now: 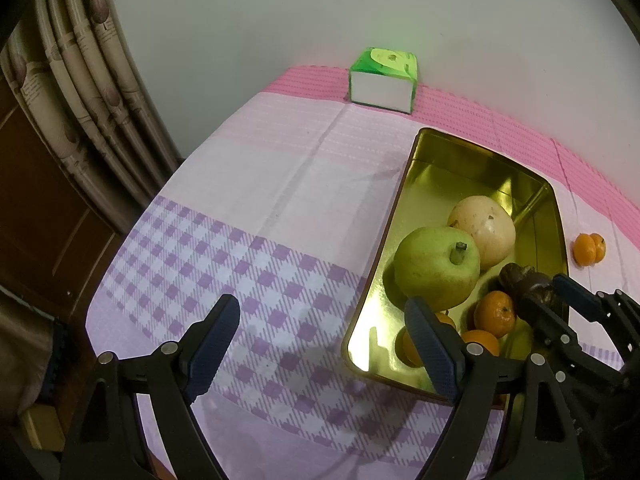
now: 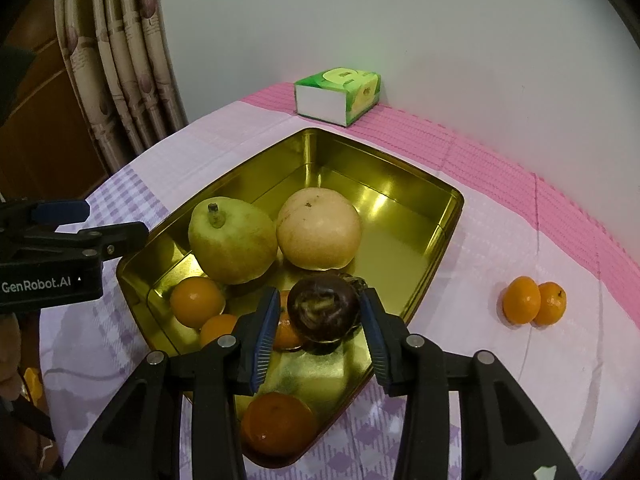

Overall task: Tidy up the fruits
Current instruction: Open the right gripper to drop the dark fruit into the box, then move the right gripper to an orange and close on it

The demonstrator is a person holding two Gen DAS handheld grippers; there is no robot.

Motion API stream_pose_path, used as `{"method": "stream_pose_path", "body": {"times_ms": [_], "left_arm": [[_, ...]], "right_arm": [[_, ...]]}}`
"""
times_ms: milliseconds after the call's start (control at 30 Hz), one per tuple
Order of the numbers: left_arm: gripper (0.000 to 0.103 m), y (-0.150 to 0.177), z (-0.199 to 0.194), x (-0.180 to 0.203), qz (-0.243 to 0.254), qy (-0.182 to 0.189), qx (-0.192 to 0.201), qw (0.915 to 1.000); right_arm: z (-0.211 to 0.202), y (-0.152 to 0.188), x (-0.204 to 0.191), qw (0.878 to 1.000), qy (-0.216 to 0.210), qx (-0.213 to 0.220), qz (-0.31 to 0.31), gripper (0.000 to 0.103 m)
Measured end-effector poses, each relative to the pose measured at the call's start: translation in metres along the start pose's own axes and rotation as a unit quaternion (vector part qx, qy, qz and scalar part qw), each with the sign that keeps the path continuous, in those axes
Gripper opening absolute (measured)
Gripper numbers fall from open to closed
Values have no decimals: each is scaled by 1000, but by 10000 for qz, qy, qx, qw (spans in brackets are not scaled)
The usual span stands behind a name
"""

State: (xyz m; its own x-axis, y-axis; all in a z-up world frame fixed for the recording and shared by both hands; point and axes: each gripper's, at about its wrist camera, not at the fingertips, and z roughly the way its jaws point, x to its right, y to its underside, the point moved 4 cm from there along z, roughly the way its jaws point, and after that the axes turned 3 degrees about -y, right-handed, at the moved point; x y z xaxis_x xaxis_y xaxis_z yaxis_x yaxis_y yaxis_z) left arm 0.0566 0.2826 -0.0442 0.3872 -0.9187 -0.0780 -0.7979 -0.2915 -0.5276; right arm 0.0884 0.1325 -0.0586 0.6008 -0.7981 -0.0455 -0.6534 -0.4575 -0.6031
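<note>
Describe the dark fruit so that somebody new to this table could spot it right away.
Find the gold tin on the checked cloth. At its near end, among the tangerines, the dark fruit sits between the right gripper fingers. It is the only brown-purple, wrinkled one; the rest are orange, green or pale.
</note>
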Motion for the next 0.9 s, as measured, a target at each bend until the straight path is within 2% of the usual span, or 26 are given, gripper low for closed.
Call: {"method": "stream_pose_path", "body": {"times_ms": [200, 567, 767, 900], "left_arm": [[85, 1, 1, 1, 21, -6, -22, 10000], [85, 0, 1, 0, -8, 0, -13, 10000], [85, 1, 1, 1, -3, -9, -10, 10000], [85, 1, 1, 2, 37, -14, -4, 10000]], "right_arm": [[-5, -1, 3, 9999, -73, 59, 92, 40], [-30, -3, 16, 9987, -142, 381, 314, 46], [-44, 5, 56, 9968, 153, 450, 637, 47], [-50, 15, 95, 9941, 501, 421, 864, 47]]}}
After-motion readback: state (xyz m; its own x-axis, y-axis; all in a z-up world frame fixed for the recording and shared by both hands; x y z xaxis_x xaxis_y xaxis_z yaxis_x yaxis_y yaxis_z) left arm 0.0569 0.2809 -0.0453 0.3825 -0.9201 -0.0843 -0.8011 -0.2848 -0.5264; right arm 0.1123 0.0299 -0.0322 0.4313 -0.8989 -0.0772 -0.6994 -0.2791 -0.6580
